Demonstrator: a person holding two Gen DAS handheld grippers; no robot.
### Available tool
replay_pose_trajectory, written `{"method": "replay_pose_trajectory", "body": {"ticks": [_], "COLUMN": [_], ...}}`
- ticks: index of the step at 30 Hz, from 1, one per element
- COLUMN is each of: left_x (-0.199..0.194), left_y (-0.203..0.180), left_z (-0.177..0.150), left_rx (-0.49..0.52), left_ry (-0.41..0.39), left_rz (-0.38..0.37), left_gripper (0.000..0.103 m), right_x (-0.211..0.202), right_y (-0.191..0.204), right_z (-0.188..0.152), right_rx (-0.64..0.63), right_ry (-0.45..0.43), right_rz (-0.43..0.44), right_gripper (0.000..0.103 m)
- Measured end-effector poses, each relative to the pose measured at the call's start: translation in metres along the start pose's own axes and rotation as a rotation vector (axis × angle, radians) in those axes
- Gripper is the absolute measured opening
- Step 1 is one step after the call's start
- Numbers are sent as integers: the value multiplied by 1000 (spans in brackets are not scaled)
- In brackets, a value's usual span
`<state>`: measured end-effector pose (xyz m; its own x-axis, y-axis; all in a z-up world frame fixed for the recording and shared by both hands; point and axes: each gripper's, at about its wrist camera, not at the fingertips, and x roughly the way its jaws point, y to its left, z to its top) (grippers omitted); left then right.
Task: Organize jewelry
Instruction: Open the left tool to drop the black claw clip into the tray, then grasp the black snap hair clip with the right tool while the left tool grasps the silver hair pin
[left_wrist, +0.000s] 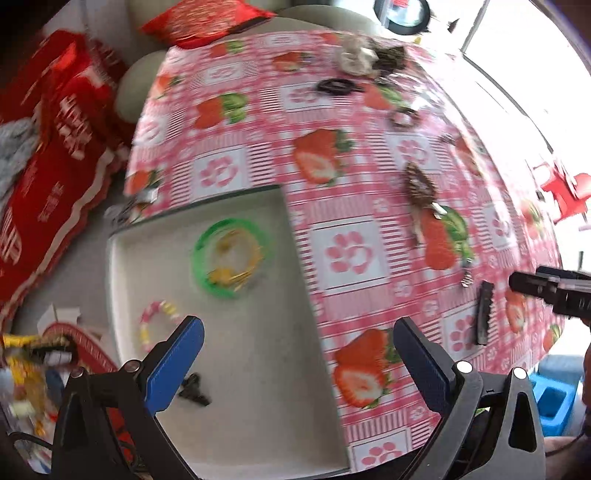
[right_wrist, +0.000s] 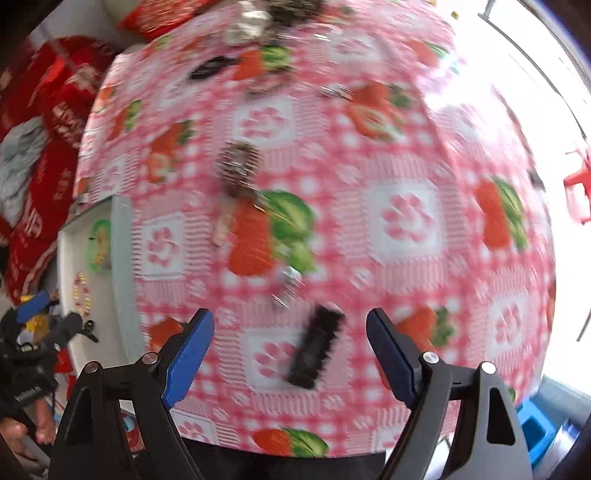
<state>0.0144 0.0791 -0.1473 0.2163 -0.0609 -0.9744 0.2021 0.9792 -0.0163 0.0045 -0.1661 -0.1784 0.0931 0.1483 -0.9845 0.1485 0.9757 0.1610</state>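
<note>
A white tray (left_wrist: 258, 424) lies at the table's left edge. It holds a green bangle (left_wrist: 199, 273) with gold pieces inside, a pink and yellow bead bracelet (left_wrist: 146, 325) and a small black clip (left_wrist: 194, 391). My left gripper (left_wrist: 299, 350) is open and empty above the tray's right side. My right gripper (right_wrist: 290, 339) is open and empty, with a black comb clip (right_wrist: 314, 350) on the cloth between its fingers. A brown hair clip (right_wrist: 238, 166) and a small silver piece (right_wrist: 288, 286) lie further out. The tray also shows in the right wrist view (right_wrist: 122, 258).
The round table wears a pink strawberry cloth (left_wrist: 351, 254). More hair ties and clips lie at its far side (left_wrist: 336, 86). Red bags (left_wrist: 55, 177) crowd the left. A blue crate (left_wrist: 554, 398) is below the table's right edge. Both views are motion-blurred.
</note>
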Motion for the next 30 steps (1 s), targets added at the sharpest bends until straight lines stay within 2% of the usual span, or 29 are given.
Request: {"method": "replay_pose_trajectory", "body": {"ticks": [6,12,28,29,30], "left_x": [6,18,69,73,78], "left_y": [-30,-51,-87,-90,-92], "left_z": [13,25,48,49,51], "left_rx": [94,160,160,161,164], "left_ry": [4,18,65,67,77], "left_rz": [-41,-58,-81,-78,-76], "left_gripper": [103,103,103,99,91], "right_x": [3,5,44,46,49], "right_y": [-29,-33,-22,-21,-19], "right_z": [-35,-61,-73,-74,-74], "right_rx": [148,235,251,246,239], "right_ry": [10,1,-2,-8,-15], "right_rz": [-35,-44,-54,-60,-69], "right_gripper": [86,86,86,86,86]}}
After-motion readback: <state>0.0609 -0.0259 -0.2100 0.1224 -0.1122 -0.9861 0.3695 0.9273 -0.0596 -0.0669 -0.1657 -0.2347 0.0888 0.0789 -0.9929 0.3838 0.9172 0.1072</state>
